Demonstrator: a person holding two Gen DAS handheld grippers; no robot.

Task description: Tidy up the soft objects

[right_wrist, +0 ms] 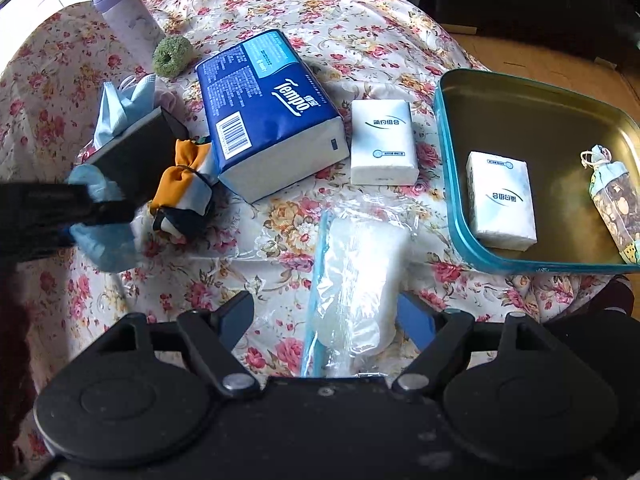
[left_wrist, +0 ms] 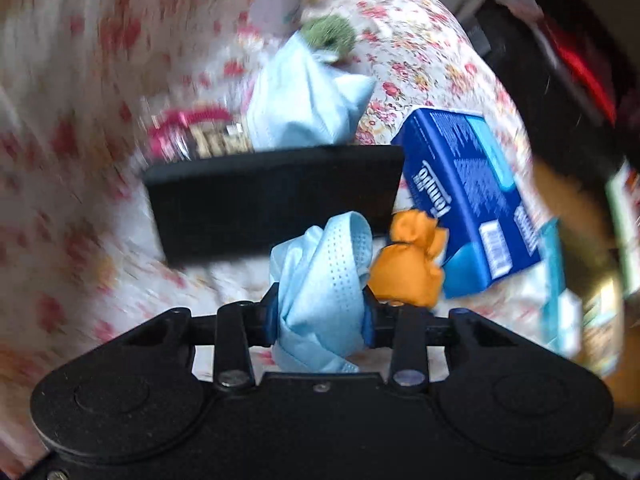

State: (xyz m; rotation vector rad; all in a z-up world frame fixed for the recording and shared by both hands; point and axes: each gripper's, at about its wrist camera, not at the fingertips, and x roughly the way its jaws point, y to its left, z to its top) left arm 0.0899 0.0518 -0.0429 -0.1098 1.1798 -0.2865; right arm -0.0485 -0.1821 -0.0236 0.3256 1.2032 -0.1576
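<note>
My left gripper (left_wrist: 320, 316) is shut on a crumpled light blue face mask (left_wrist: 320, 280); it also shows at the left of the right wrist view (right_wrist: 96, 216), held above the floral cloth. An orange cloth bundle (left_wrist: 408, 264) lies beside it, seen too in the right wrist view (right_wrist: 180, 184). Another blue mask (left_wrist: 308, 100) lies behind a black block (left_wrist: 272, 200). My right gripper (right_wrist: 324, 320) is open around a clear zip bag of white soft material (right_wrist: 352, 280). A teal tin tray (right_wrist: 448, 160) at the right holds a white tissue pack (right_wrist: 502, 200) and a patterned pouch (right_wrist: 614, 200).
A blue Tempo tissue pack (right_wrist: 272, 112), a white tissue pack (right_wrist: 382, 142), a green scrunchie (right_wrist: 173, 56) and a lilac bottle (right_wrist: 128, 20) sit on the floral-covered table (right_wrist: 320, 20). A pink-rimmed packet (left_wrist: 188, 136) lies behind the block.
</note>
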